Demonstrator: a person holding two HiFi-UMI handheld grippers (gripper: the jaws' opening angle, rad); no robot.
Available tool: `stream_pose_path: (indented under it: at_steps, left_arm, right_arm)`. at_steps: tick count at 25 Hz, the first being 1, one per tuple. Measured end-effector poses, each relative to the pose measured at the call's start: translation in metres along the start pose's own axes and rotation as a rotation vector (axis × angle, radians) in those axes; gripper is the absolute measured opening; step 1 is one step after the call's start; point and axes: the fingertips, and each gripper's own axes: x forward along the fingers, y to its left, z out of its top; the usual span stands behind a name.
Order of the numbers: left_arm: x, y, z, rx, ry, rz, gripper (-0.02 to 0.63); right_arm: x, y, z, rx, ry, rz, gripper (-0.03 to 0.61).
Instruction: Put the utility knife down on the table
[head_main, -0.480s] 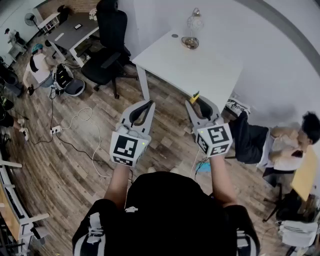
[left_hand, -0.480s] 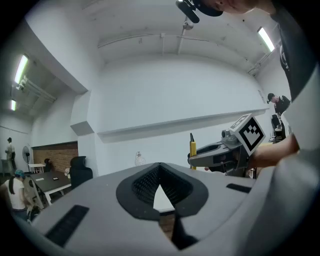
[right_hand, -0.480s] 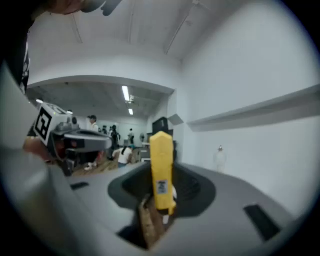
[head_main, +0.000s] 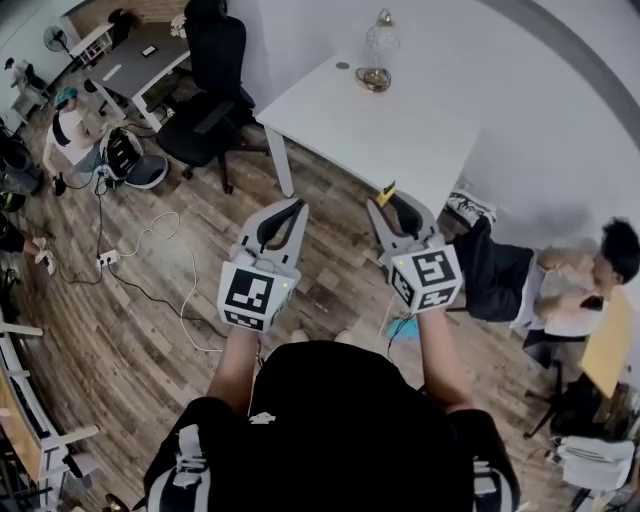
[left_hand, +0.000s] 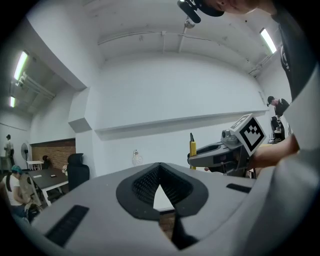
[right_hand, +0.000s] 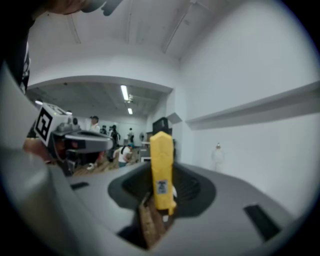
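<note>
A yellow utility knife (right_hand: 161, 170) stands upright between the jaws of my right gripper (right_hand: 162, 186), which is shut on it. In the head view its yellow tip (head_main: 386, 188) pokes out above the right gripper (head_main: 396, 212), just short of the near edge of the white table (head_main: 400, 130). My left gripper (head_main: 289, 210) is level beside the right one over the wooden floor. Its jaws meet at the tips with nothing between them (left_hand: 159, 166). The left gripper view also shows the right gripper (left_hand: 220, 154) with the knife (left_hand: 192, 147).
A glass ornament (head_main: 380, 62) stands at the table's far side. A black office chair (head_main: 215, 90) is left of the table. A person (head_main: 560, 285) sits on the floor at the right. Cables (head_main: 150, 245) lie on the floor at the left.
The table sits slightly further up and left in the head view. Both grippers keep their pose and the knife stays held.
</note>
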Motion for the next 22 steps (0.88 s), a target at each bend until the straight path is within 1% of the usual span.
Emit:
stream_pose_path:
  at_steps: [9,14,18,22]
  left_arm:
    - [0.025,-0.031,-0.005,-0.008,0.009,-0.01,0.017]
    - [0.036,-0.048,-0.013,-0.003,0.029,-0.017,0.017]
    - [0.047,-0.058,-0.021,-0.012,0.044,-0.032,0.017]
    - [0.06,-0.068,-0.021,-0.013,0.045,-0.053,0.017]
  right_arm:
    - [-0.018,-0.031,-0.015,0.013,0.009,0.008,0.146]
    - [-0.027,-0.044,-0.026,0.023,0.017,0.015,0.146]
    - [-0.032,-0.055,-0.035,0.032,0.025,0.006,0.146]
    - [-0.035,-0.07,-0.04,0.041,0.03,-0.01,0.146]
